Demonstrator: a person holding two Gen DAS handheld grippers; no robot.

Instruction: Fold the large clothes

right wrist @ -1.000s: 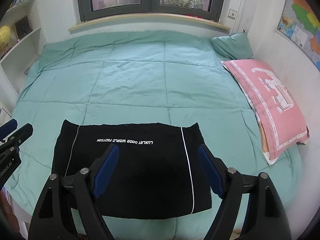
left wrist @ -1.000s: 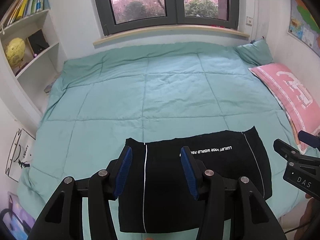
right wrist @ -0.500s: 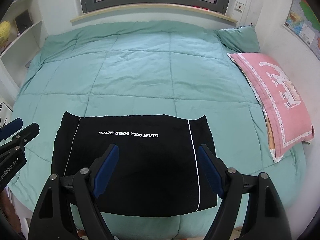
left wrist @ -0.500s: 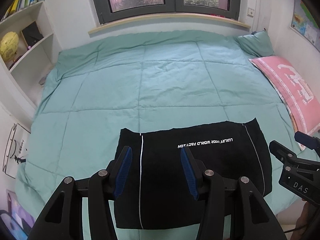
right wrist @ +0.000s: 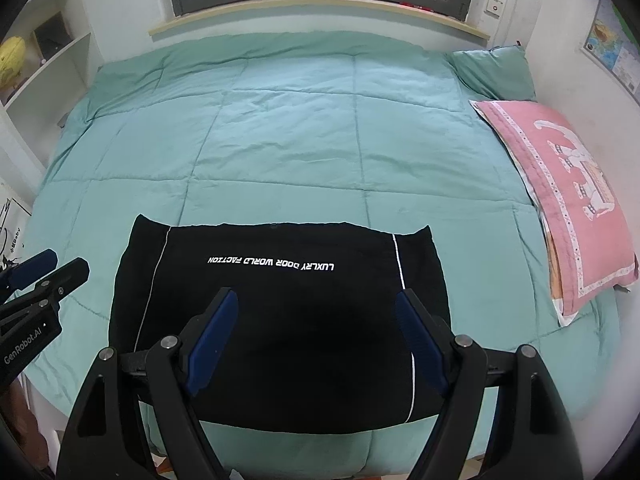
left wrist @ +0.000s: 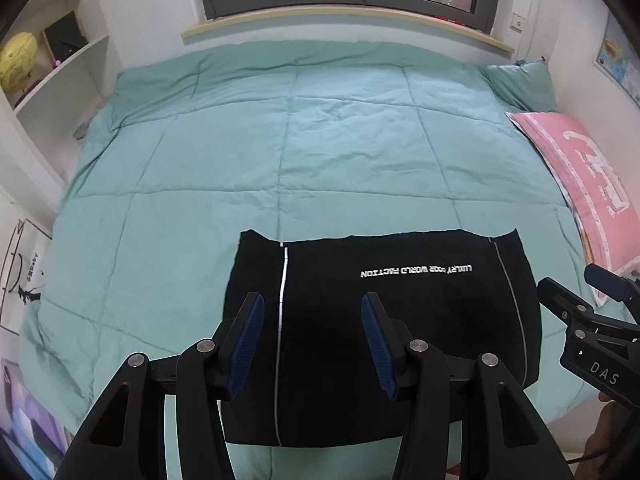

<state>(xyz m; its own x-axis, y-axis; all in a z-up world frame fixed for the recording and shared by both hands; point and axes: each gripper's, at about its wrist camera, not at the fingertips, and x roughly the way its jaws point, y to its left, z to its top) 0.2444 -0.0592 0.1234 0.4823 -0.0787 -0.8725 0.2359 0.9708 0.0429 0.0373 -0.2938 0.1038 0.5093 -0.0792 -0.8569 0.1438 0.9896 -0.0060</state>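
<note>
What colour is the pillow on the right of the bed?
Pink pillow with a white pattern, clearest in the right wrist view.

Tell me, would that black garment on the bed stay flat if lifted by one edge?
Probably not. The black garment lies limp on the quilt, so it would likely droop and unfold. It looks thin and light. Its smooth fabric might slip.

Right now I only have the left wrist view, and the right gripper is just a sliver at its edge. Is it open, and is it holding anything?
Observer: Open, with nothing between its pads. The right gripper is aimed at the black garment.
Operator: Where's the garment's right stripe relative to it?
Observer: The right white stripe passes the tip of the picture-right finger and reaches the near hem.
Operator: Is the pink pillow's near end touching the garment?
Observer: No. The pink pillow ends apart from it, with teal quilt between.
</note>
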